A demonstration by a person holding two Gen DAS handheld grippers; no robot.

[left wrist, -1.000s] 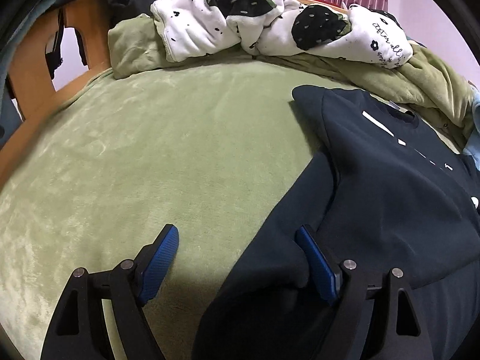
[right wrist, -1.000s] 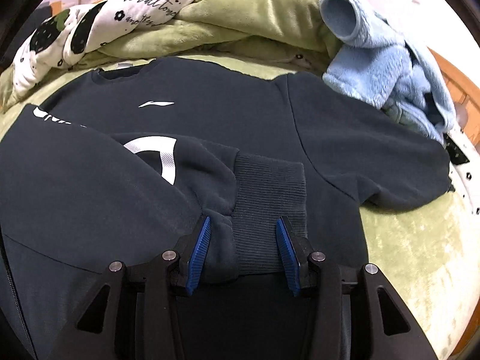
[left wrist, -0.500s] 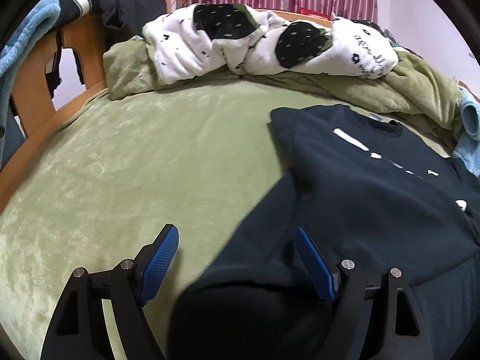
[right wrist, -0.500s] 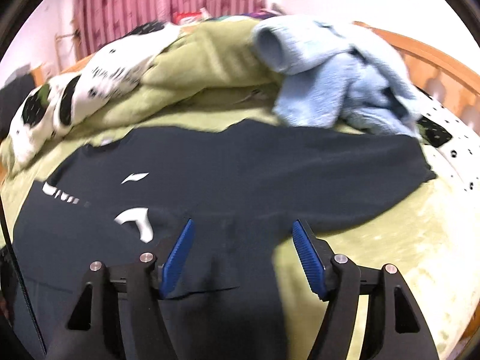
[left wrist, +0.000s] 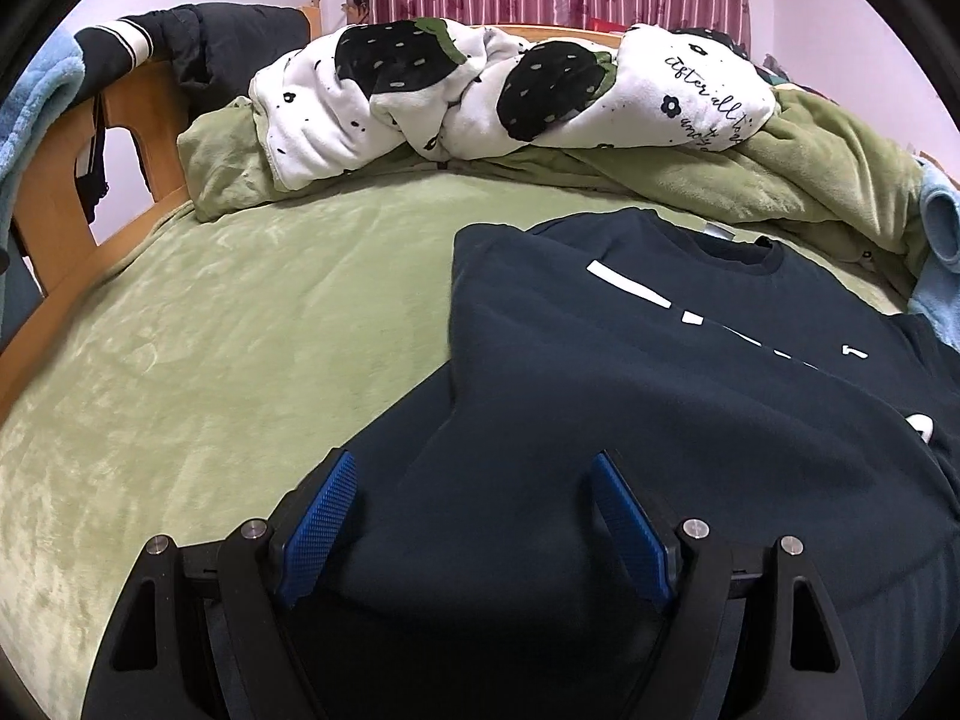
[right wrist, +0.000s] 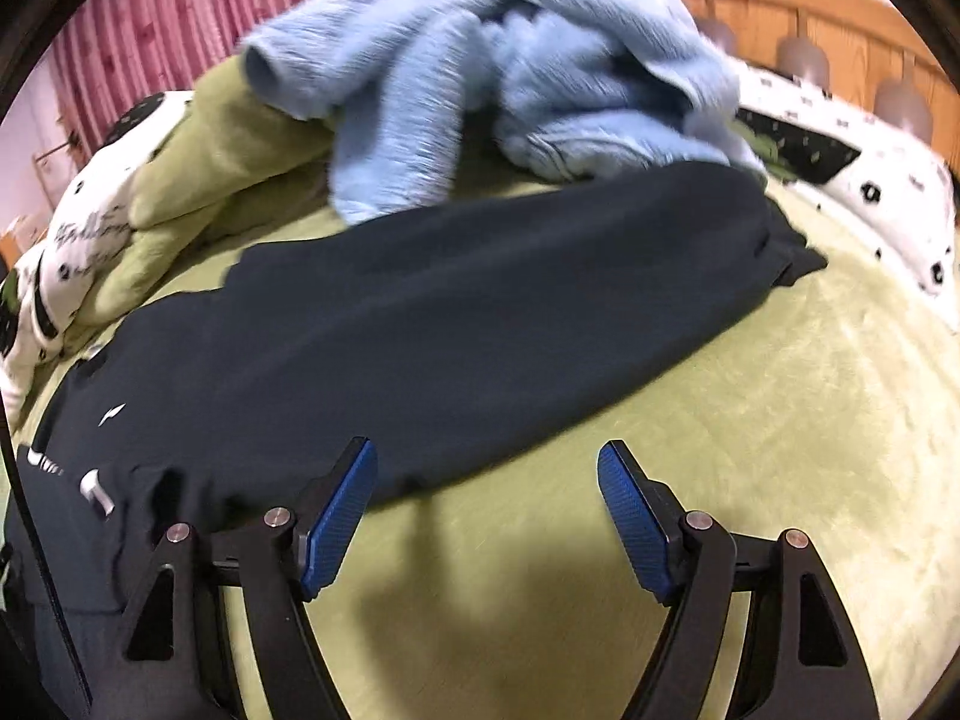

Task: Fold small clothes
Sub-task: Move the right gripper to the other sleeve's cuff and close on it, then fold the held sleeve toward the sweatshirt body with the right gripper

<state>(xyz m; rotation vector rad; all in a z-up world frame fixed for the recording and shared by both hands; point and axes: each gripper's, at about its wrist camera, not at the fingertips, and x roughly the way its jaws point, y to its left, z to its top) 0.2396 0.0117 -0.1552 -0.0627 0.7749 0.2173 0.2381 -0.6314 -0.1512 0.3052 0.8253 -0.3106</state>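
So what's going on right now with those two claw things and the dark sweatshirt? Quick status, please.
Left gripper open over folded sweatshirt. Right gripper empty, fingers opening, above green blanket beside outstretched sleeve. Blue fleece crowds sleeve's far side.

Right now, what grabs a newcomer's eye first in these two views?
The dark navy sweatshirt with white chest print, spread across the green plush bedspread, dominates both views. One sleeve stretches out toward the fluffy light-blue garment heaped behind it. The left gripper stands open over the sweatshirt's near edge; the right gripper, jaws opening, holds nothing.
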